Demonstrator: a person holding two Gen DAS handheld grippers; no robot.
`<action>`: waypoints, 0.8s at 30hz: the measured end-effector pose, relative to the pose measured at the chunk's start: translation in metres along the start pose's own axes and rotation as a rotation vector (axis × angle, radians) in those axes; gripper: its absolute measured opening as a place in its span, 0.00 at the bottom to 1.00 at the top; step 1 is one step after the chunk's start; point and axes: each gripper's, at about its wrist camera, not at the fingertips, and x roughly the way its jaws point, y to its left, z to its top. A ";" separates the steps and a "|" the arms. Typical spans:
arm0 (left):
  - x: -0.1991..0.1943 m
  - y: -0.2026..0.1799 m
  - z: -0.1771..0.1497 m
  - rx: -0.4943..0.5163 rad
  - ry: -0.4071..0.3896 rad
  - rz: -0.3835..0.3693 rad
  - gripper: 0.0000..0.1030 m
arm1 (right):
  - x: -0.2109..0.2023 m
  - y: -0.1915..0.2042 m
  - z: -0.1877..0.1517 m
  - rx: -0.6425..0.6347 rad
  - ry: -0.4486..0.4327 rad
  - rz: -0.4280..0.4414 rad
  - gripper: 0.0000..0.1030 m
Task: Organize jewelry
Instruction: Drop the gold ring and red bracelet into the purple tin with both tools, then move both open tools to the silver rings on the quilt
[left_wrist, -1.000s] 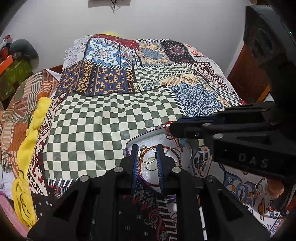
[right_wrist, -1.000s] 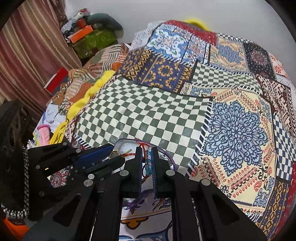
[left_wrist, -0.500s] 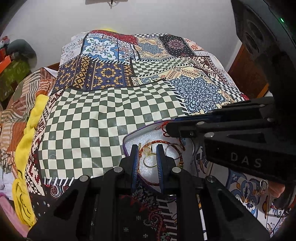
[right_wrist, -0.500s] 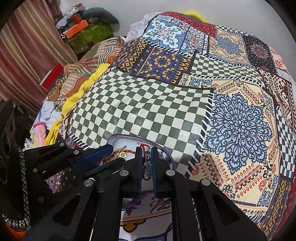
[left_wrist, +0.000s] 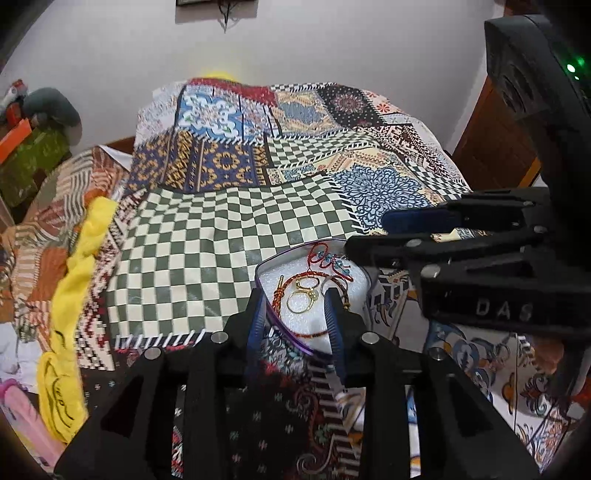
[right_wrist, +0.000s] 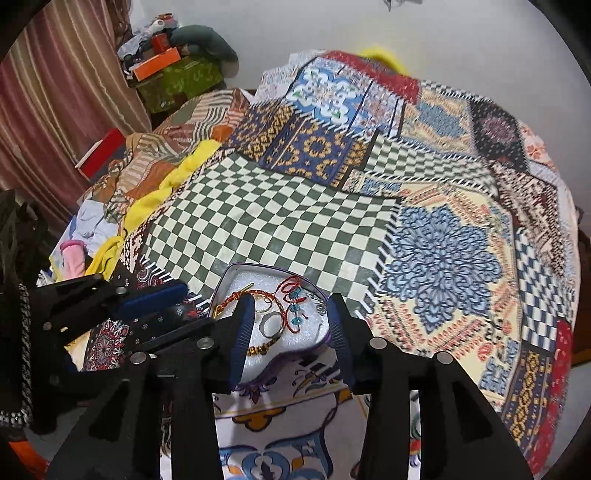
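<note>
While both hover low over bed, left gripper (left_wrist: 295, 314) released, fingers spread around near rim of tin (left_wrist: 266, 266); right gripper (right_wrist: 291, 325) also released, straddling same tin (right_wrist: 225, 280). Inside on white foam: gold rings (left_wrist: 304, 297), red cord bracelet (left_wrist: 280, 295), red-blue earring (left_wrist: 327, 258) at 12 o'clock. Beyond, checkered quilt (left_wrist: 207, 236); yellow cloth (left_wrist: 85, 243) at 9 o'clock.

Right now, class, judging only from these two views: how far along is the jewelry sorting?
Done: gold rings, a red cord bracelet and a red beaded piece already lie on the white foam of the purple-rimmed tray. In hand: nothing; the left gripper and right gripper both hang open over the tray. Left: no loose jewelry visible on the bedspread.
</note>
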 end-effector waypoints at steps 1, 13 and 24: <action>-0.005 -0.001 -0.001 0.006 -0.004 0.003 0.31 | -0.004 0.000 -0.001 -0.001 -0.007 -0.003 0.37; -0.068 -0.009 -0.015 -0.012 -0.073 0.007 0.33 | -0.074 0.000 -0.033 -0.020 -0.123 -0.063 0.37; -0.094 -0.045 -0.047 0.004 -0.072 -0.051 0.38 | -0.114 -0.016 -0.096 -0.019 -0.162 -0.145 0.37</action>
